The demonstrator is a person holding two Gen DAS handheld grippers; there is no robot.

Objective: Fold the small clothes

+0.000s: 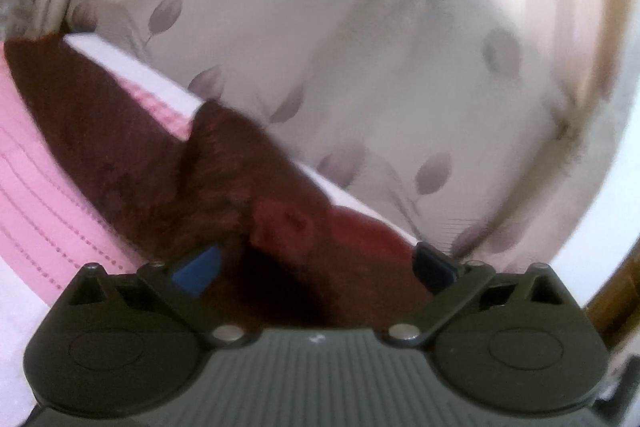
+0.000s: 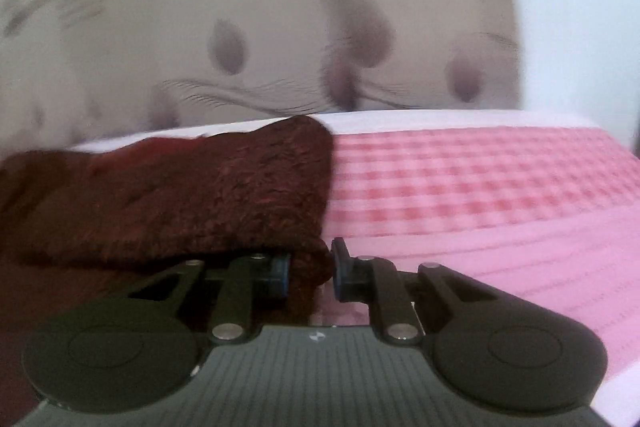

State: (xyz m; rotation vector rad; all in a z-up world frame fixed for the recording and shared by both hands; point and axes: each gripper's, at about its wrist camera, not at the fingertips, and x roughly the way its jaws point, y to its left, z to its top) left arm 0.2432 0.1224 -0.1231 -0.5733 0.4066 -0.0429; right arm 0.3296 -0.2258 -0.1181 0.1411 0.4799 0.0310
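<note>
Dark maroon fleece, a small garment point(image 2: 180, 195), lies on the pink cloth point(image 2: 480, 187) that covers the work surface, and every place here is given from that garment. In the right wrist view its right edge runs down from a raised far corner to a near corner, and that near corner sits between the fingers of the right gripper point(image 2: 310, 273); the jaws stand narrow and the blue pads look pressed on the fleece fold. To the right of the garment the pink cloth lies bare and flat, a checked band first and plain rows nearer the camera, giving wide room on that side. Beyond the garment's far edge a white border of the cloth ends, and behind it hangs a pale curtain point(image 2: 260, 27) with grey leaf prints, close to that edge.

In the left wrist view the left gripper point(image 1: 316, 267) is spread wide over the garment, its blue pads well apart, with fleece lying in the gap; I cannot tell whether either pad touches it. A smoother red patch point(image 1: 280, 223) shows on the garment just ahead of the fingers. Left of the garment the pink cloth point(image 1: 44, 187) is bare; on the garment's right the white border and the curtain point(image 1: 360, 67) follow closely.
</note>
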